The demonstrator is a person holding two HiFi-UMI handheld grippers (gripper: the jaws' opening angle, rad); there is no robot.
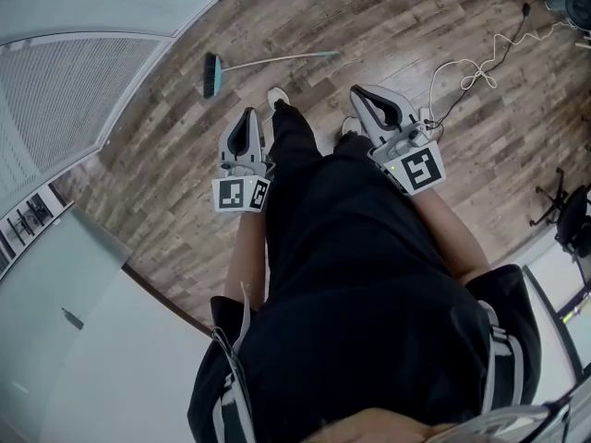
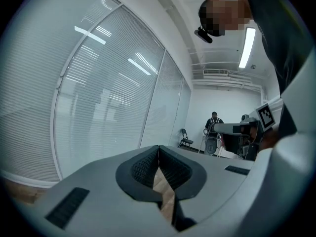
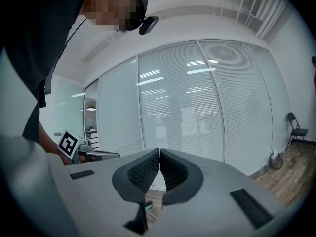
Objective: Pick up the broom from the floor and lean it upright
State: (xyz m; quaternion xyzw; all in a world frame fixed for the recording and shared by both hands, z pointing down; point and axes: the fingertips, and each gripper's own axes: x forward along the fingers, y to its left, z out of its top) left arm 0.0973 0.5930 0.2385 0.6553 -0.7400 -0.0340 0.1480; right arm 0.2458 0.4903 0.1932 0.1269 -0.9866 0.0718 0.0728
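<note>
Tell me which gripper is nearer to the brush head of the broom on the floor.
Left. The left gripper hangs just below and right of the brush head in the head view; the right gripper is farther right, near the far end of the handle.

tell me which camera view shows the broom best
The head view: the broom lies whole on the wood floor, teal head left, pale handle running right. The right gripper view shows only a tiny teal sliver, perhaps its tip. The left gripper view shows none of it.
</note>
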